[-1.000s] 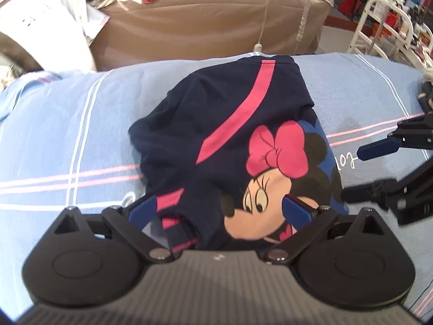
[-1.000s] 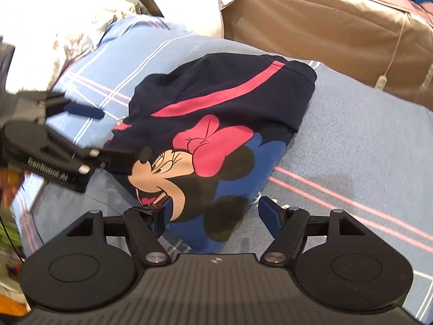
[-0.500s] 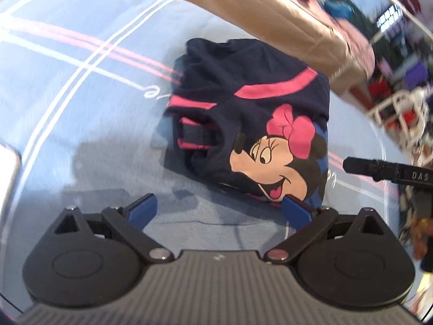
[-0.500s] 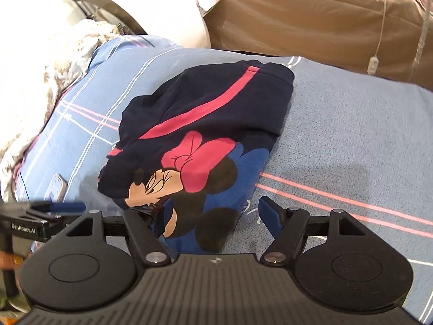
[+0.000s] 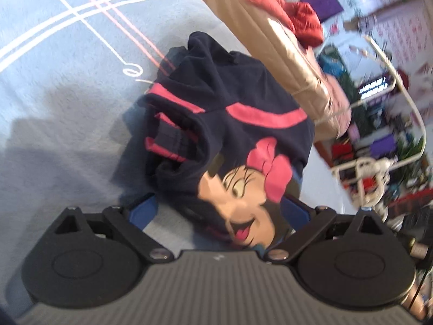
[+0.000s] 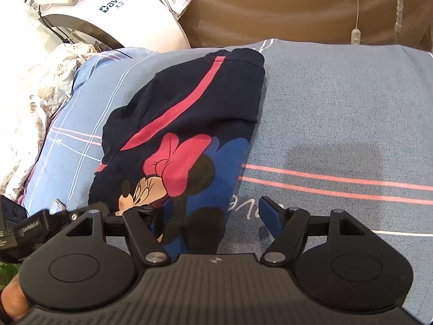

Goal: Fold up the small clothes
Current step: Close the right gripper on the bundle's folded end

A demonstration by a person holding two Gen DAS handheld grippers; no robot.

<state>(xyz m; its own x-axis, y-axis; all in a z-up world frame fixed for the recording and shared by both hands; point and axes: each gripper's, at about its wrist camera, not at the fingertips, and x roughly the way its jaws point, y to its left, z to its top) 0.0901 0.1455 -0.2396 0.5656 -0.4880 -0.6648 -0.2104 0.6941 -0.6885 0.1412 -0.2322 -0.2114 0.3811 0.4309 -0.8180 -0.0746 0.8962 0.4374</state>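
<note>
A dark blue shirt [image 6: 189,124] with a cartoon mouse and a pink bow lies folded on the blue striped bed [image 6: 338,108]. The left claw [image 5: 219,211] and the right claw [image 6: 213,216] are both wide open, with the shirt's near edge between their fingers. A white machine [image 6: 113,19] behind the bed reads "David B".

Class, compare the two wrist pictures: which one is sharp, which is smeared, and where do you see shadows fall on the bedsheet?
Left wrist view: tilted and motion-blurred, worst in the background clutter at right; the navy shirt is soft-edged, with a grey shadow on the sheet to its left. Right wrist view: sharp, fisheye-bent at the edges; a faint shadow lies right of the shirt, above the right gripper.
</note>
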